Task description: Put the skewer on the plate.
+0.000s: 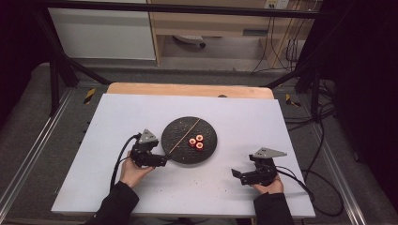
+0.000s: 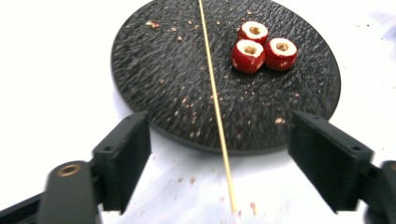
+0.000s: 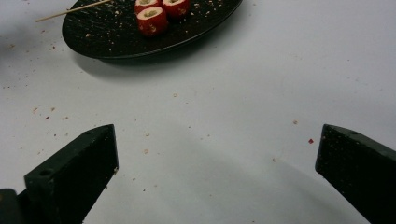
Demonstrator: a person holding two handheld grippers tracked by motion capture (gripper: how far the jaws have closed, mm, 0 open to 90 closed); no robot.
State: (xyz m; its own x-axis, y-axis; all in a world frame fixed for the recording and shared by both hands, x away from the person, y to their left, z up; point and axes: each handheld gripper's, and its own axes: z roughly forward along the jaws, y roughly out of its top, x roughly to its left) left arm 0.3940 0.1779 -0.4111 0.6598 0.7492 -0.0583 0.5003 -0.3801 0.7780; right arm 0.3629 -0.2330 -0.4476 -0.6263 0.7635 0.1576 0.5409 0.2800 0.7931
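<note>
A round black plate (image 1: 180, 136) lies mid-table with three red, cored fruit pieces (image 1: 196, 141) clustered on it and a thin wooden skewer (image 1: 184, 136) laid across it. In the left gripper view the skewer (image 2: 215, 98) runs off the plate's (image 2: 154, 70) near rim onto the mat, and the fruit pieces (image 2: 258, 45) sit at the far right. My left gripper (image 1: 159, 160) (image 2: 219, 140) is open at the plate's near-left rim, jaws wide either side of the skewer's end without touching it. My right gripper (image 1: 238, 176) (image 3: 217, 154) rests open over bare mat, with the plate (image 3: 102, 37) beyond.
A white mat (image 1: 234, 122) covers the wooden table (image 1: 187, 89), with reddish crumbs (image 3: 144, 135) scattered near the plate. Black frame posts (image 1: 56, 79) stand at the far corners. Cables (image 1: 324, 187) trail off the right side.
</note>
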